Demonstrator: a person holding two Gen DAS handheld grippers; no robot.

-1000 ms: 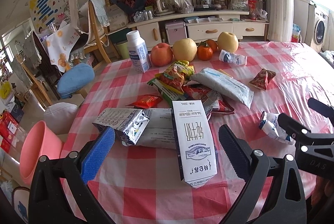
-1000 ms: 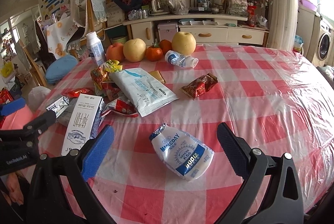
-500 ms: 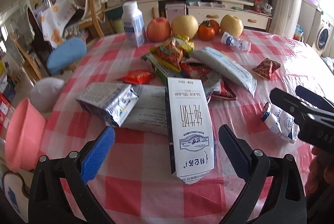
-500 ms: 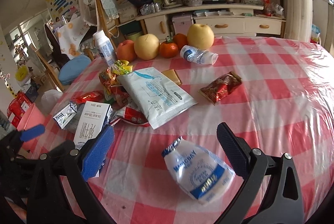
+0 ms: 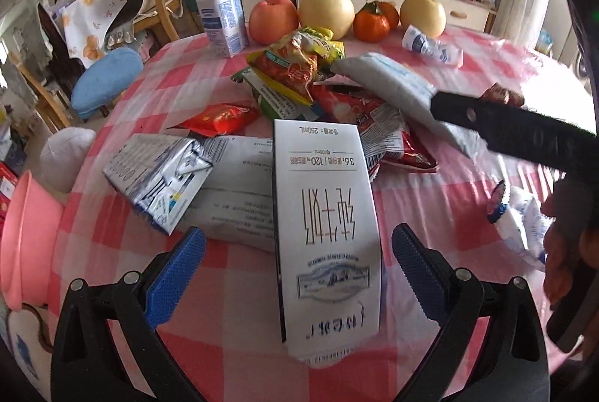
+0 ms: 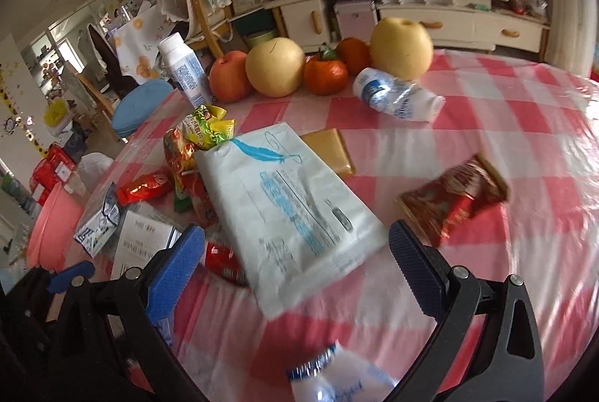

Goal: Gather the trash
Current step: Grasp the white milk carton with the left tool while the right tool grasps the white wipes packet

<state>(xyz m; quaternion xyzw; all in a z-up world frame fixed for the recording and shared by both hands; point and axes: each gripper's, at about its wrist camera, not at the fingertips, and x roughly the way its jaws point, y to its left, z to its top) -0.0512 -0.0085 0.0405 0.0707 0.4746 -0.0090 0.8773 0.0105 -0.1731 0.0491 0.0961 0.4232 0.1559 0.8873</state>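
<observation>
- Left wrist view: the left gripper (image 5: 295,252) is held wide open astride the flattened milk carton (image 5: 325,237), untouched on the table (image 5: 232,327).
- Approach step judged; lowering and closing are needed.
- The right gripper (image 6: 295,252) is also spread wide, empty.

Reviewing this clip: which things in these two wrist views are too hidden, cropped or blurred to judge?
- White pouch: right wrist view, cut off by the bottom edge and blurred.
- Red wrapper: right wrist view, motion blur hides the print.
- Same pouch: left wrist view, partly behind the right gripper's body.
- Pink bin: left wrist view, cropped at the left edge; contents unseen.
</observation>
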